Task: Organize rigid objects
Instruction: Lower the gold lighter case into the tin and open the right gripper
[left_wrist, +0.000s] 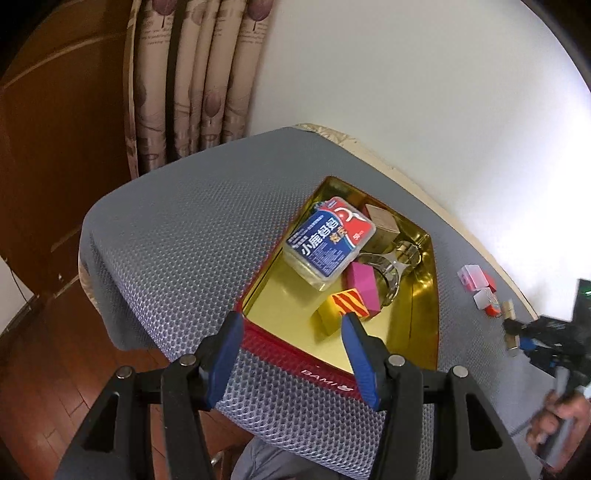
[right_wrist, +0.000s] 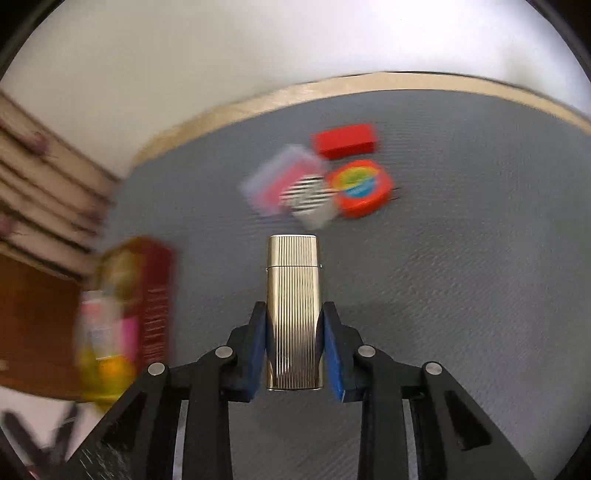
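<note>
**Tin partly filled, ribbed lighter in the right gripper, a few pieces left on the mat**

The right gripper (right_wrist: 294, 343) is clamped on a gold metal lighter (right_wrist: 293, 310), its blue pads pressing the two narrow sides; the case is a slim rectangle with fine vertical ribbing, a polished sheen and a lid seam across its upper part. It sticks out forward past the fingertips, above the grey textured mat (right_wrist: 461, 295).

The left gripper (left_wrist: 291, 354) hangs released, jaws spread and empty, just over the near red rim of the gold-lined tin (left_wrist: 413, 325). Ahead of its fingers the tin already holds a clear plastic box with a blue and red label (left_wrist: 328, 242), a pink block (left_wrist: 364, 288), a yellow block with red stripes (left_wrist: 341, 310), a tan cardboard-looking cube (left_wrist: 382, 221) and a clear glass piece (left_wrist: 391, 269). The tin's lining is mirror-smooth and reflective; the blocks are matte and square-edged.

So the sorting looks well under way but unfinished. Beyond the lighter, further out from the right gripper, a red box (right_wrist: 345, 142), a translucent plastic case (right_wrist: 275, 177), a black-and-white striped box (right_wrist: 312, 199) and a rounded orange case (right_wrist: 362, 188) lie clustered on the mat, blurred. The tin sits to the lighter's left in the right wrist view, also blurred. By my reading the lighter goes in next, then those four
</note>
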